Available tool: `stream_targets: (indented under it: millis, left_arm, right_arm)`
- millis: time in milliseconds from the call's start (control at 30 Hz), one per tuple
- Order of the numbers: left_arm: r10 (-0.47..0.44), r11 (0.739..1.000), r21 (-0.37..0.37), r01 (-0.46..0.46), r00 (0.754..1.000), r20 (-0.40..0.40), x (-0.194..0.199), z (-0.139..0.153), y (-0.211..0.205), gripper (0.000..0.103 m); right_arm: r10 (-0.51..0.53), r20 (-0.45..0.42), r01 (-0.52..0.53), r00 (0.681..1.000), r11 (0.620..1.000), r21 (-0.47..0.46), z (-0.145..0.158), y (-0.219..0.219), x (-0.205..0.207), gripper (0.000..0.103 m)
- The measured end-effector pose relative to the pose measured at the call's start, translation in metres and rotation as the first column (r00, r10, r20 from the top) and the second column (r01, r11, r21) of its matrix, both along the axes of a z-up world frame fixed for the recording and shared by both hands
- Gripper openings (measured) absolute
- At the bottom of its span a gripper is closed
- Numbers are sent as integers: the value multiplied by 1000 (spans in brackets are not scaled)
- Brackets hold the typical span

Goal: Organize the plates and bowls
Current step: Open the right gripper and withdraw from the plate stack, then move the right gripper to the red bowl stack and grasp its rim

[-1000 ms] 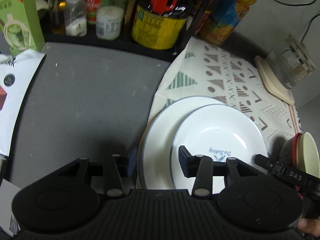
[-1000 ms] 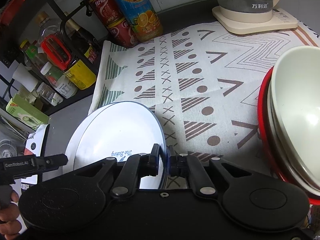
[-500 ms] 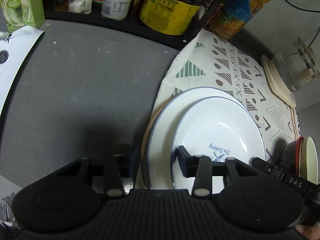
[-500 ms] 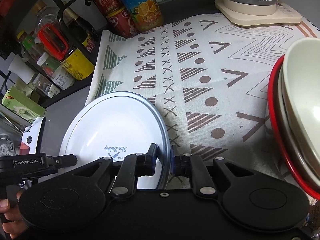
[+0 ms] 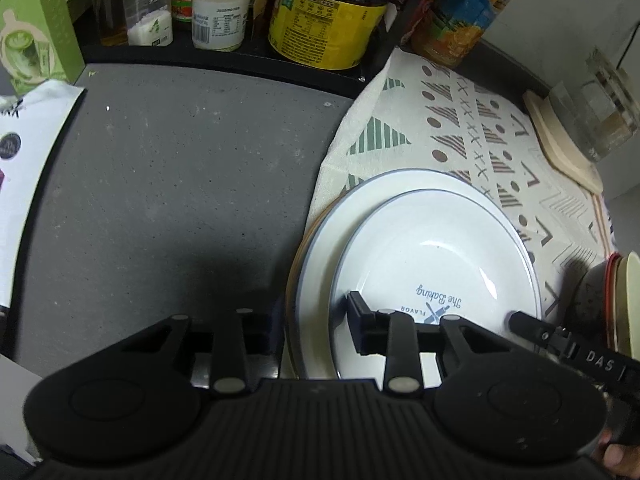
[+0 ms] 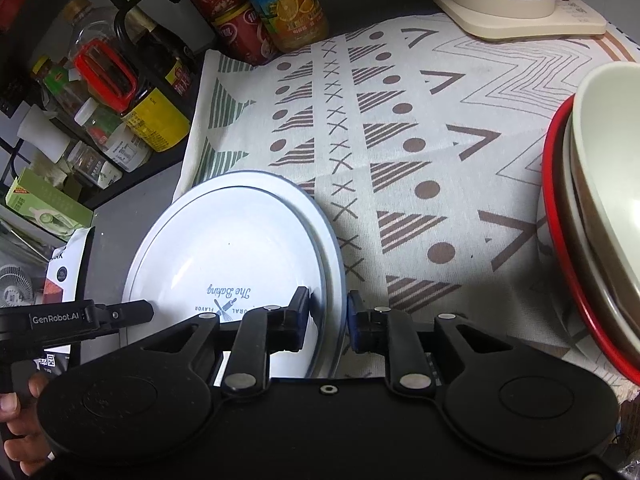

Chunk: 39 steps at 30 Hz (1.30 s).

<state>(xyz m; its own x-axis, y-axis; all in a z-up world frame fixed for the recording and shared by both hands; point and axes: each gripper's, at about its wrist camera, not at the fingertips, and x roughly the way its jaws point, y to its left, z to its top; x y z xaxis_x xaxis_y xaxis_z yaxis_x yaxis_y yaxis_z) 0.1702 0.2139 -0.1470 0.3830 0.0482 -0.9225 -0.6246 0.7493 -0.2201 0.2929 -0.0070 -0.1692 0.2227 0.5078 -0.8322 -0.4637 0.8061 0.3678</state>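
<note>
Both tools gape: right tool (image 6: 328, 316) and left tool (image 5: 312, 320) each straddle the stacked plates' (image 6: 240, 248) rims.

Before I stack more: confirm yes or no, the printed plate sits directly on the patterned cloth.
No: the printed plate rests on a larger white plate, which separates it from the patterned cloth.

Glossy white plates (image 5: 436, 248) (glazed), matt woven cloth (image 6: 400, 128), speckled grey countertop (image 5: 180, 184).
</note>
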Motion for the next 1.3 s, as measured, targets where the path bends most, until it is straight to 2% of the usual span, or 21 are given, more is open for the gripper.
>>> stream_targets:
  millis: [267,333,400,467,567,633,733,1000,1300]
  left_arm:
    - [-33,999,28,32,998,45,9,28,-10,46]
    - [-46,998,36,44,997,61,14,36,-16,48]
    - [-56,998,41,53,995,77,19,44,-22,56]
    - [-73,996,52,68,992,103,24,51,-29,67]
    - [-109,993,65,101,986,129,34,62,-42,76]
    - [-131,990,69,122,981,144,42,67,-50,78]
    - [-172,984,72,162,972,160,55,73,-65,79]
    - [-292,956,52,287,937,194,90,79,-112,79]
    - [-411,910,39,413,888,207,123,78,-157,79]
  right_arm:
    - [-12,38,9,999,998,59,28,-13,1,31]
    - [-18,53,14,998,996,83,38,-19,0,42]
    - [-28,81,20,996,995,99,48,-25,-1,50]
    - [-40,108,27,993,993,117,59,-32,-2,52]
    - [-66,143,45,988,988,145,75,-45,-3,61]
    - [-88,167,62,982,986,155,82,-53,-2,71]
    - [-138,200,104,970,980,169,93,-72,-2,78]
    - [-294,212,256,932,948,188,95,-126,3,81]
    - [-438,206,406,875,896,181,86,-176,0,84]
